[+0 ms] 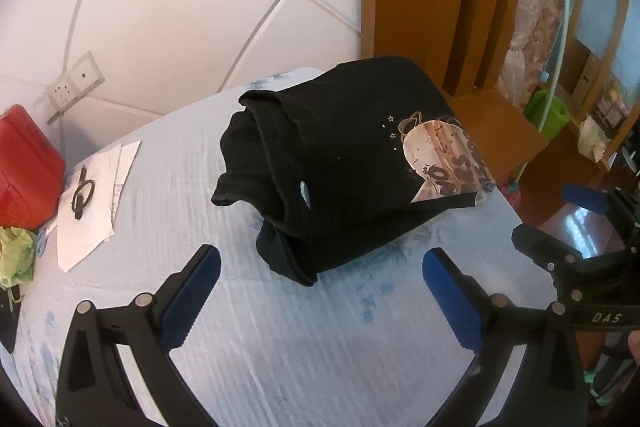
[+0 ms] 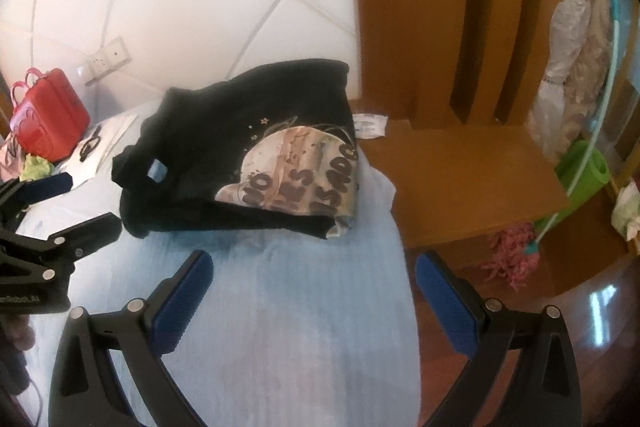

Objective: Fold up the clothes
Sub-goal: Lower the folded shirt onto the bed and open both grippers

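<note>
A black T-shirt (image 1: 344,163) with a pale printed graphic lies folded into a compact bundle on the light blue bed sheet (image 1: 248,327). It also shows in the right wrist view (image 2: 224,147), near the bed's far right corner. My left gripper (image 1: 320,267) is open and empty, just short of the bundle's near edge. My right gripper (image 2: 312,271) is open and empty, a little back from the shirt, over the sheet's right edge. Each gripper shows at the side of the other's view.
A red case (image 1: 24,167), white papers (image 1: 92,203) with a black hair tie and green cloth (image 1: 16,255) lie at the left. A wooden bedside cabinet (image 2: 472,179) stands right of the bed, with a green bucket (image 2: 584,171) and a pink mop (image 2: 512,259) on the floor.
</note>
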A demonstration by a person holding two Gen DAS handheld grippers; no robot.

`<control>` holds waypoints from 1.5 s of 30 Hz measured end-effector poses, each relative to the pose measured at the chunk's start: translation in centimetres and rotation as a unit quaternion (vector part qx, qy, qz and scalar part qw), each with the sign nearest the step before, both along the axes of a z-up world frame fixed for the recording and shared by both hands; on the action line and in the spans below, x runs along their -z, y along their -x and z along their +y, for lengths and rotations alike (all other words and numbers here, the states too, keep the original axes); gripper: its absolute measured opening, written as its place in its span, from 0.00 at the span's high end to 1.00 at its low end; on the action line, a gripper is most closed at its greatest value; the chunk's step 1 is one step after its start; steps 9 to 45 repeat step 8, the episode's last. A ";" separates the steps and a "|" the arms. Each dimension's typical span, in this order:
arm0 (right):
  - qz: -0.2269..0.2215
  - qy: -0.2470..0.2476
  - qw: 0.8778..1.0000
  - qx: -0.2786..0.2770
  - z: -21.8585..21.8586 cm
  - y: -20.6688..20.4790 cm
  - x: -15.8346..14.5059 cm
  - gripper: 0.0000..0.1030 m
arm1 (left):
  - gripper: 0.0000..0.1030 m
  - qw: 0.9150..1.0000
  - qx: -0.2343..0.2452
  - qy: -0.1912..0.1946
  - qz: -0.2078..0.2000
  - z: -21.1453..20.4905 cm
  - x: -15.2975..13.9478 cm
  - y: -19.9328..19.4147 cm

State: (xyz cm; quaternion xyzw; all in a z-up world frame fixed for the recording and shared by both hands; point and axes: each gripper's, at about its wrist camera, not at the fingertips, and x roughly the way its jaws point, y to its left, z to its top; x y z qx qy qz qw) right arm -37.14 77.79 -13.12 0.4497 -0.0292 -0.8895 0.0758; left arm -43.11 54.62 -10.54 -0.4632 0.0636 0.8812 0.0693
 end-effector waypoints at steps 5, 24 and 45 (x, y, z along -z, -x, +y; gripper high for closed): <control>-0.005 -0.006 1.000 -0.004 -0.3 0.1 0.1 0.00 | 0.00 1.000 0.011 -0.010 -0.006 0.0 0.0 0.2; -0.006 -0.005 1.000 -0.004 -0.3 0.1 0.2 0.00 | 0.00 1.000 0.007 -0.009 -0.003 0.0 0.0 0.2; -0.006 -0.005 1.000 -0.004 -0.3 0.1 0.2 0.00 | 0.00 1.000 0.007 -0.009 -0.003 0.0 0.0 0.2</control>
